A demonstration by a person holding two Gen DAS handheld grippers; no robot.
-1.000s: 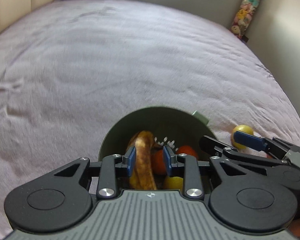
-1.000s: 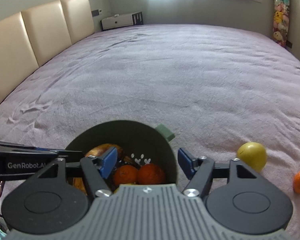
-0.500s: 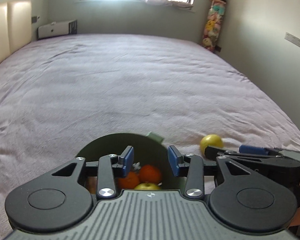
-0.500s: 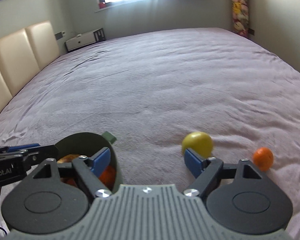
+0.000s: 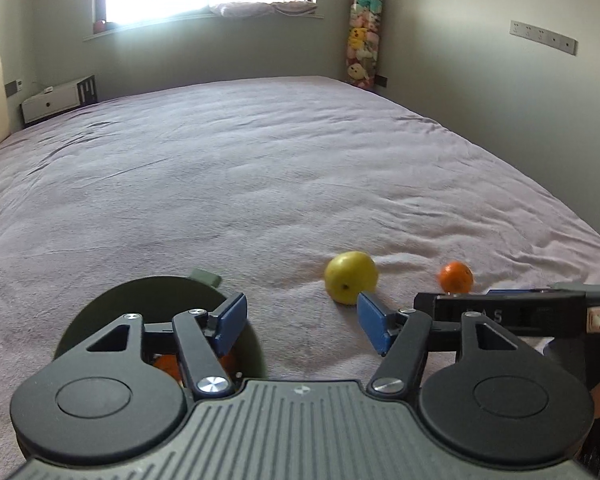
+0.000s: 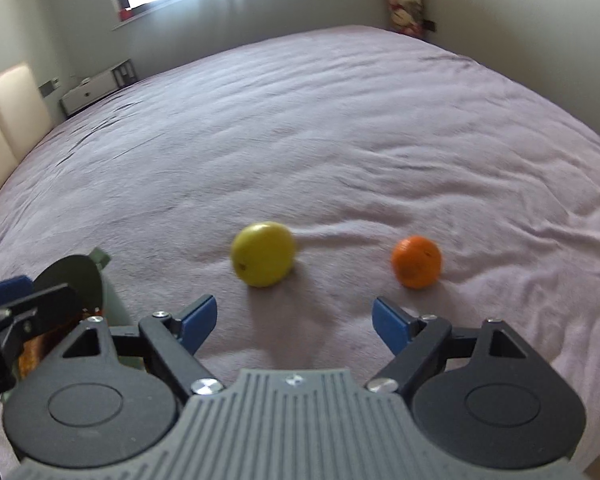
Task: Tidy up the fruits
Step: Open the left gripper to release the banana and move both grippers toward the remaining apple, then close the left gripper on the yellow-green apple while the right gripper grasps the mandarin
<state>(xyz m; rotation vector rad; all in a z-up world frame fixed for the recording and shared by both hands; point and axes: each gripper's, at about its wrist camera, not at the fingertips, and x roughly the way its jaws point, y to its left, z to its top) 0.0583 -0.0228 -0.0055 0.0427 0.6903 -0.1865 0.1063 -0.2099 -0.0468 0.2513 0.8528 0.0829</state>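
Observation:
A yellow apple (image 5: 351, 282) (image 6: 263, 254) and a small orange (image 5: 455, 277) (image 6: 416, 261) lie loose on the mauve bedspread. A dark green bowl (image 5: 112, 308) (image 6: 73, 276) at the lower left holds oranges, mostly hidden behind the fingers. My left gripper (image 5: 300, 326) hovers just right of the bowl; its jaws are opening and nothing sits between them. My right gripper (image 6: 294, 326) hangs a little short of the apple and the orange, its jaws still opening on empty air. In the left wrist view the right gripper's fingers (image 5: 496, 314) reach in from the right.
The bedspread (image 5: 260, 168) stretches far back to a window wall. A cream headboard (image 6: 4, 112) runs along the left, a white low cabinet (image 5: 58, 98) stands in the far corner, and a stack of soft toys (image 5: 362, 48) leans at the back right. The bed's right edge drops off near the orange.
The left gripper let go of a banana in the bowl, opened and swung right. The right gripper also moved right off the bowl toward the apple and orange, opening wider.

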